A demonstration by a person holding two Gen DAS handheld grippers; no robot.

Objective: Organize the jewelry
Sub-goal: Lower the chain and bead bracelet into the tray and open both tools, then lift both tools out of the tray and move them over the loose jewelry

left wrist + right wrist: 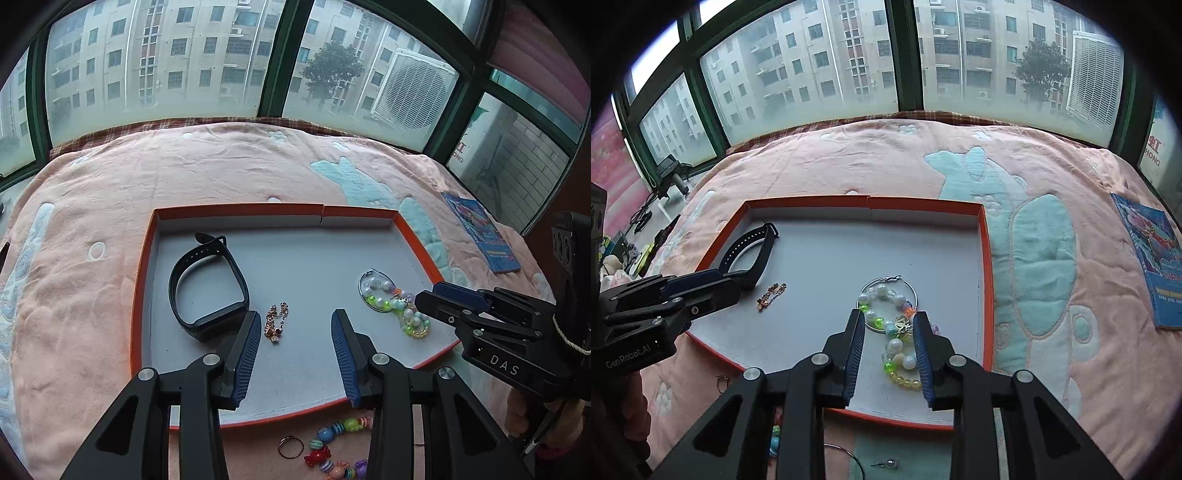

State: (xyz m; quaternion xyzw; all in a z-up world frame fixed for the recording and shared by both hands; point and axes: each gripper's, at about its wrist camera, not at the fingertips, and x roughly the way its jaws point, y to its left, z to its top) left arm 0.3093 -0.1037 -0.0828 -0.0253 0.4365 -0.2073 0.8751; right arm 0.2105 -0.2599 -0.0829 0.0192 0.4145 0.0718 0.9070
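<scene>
A shallow grey tray with an orange rim [236, 208] [812, 201] lies on a pink blanket. In it are a black wristband [236, 273] [738, 248], a small gold chain [276, 323] [772, 293], and a pastel bead bracelet [402, 314] [897, 347] lying over a silver hoop [881, 280]. My left gripper [295, 314] [738, 280] stands open low over the tray; the chain lies just inside its left finger, untouched. My right gripper [889, 313] [424, 299] is open, with the bead bracelet lying loose on the tray floor between its fingers.
On the blanket in front of the tray lie a string of bright candy-coloured beads [332, 435], a small ring [290, 447], a large wire hoop [849, 454] and a pearl pin [890, 463]. A blue booklet [484, 236] [1148, 258] lies to the right. Windows stand behind the bed.
</scene>
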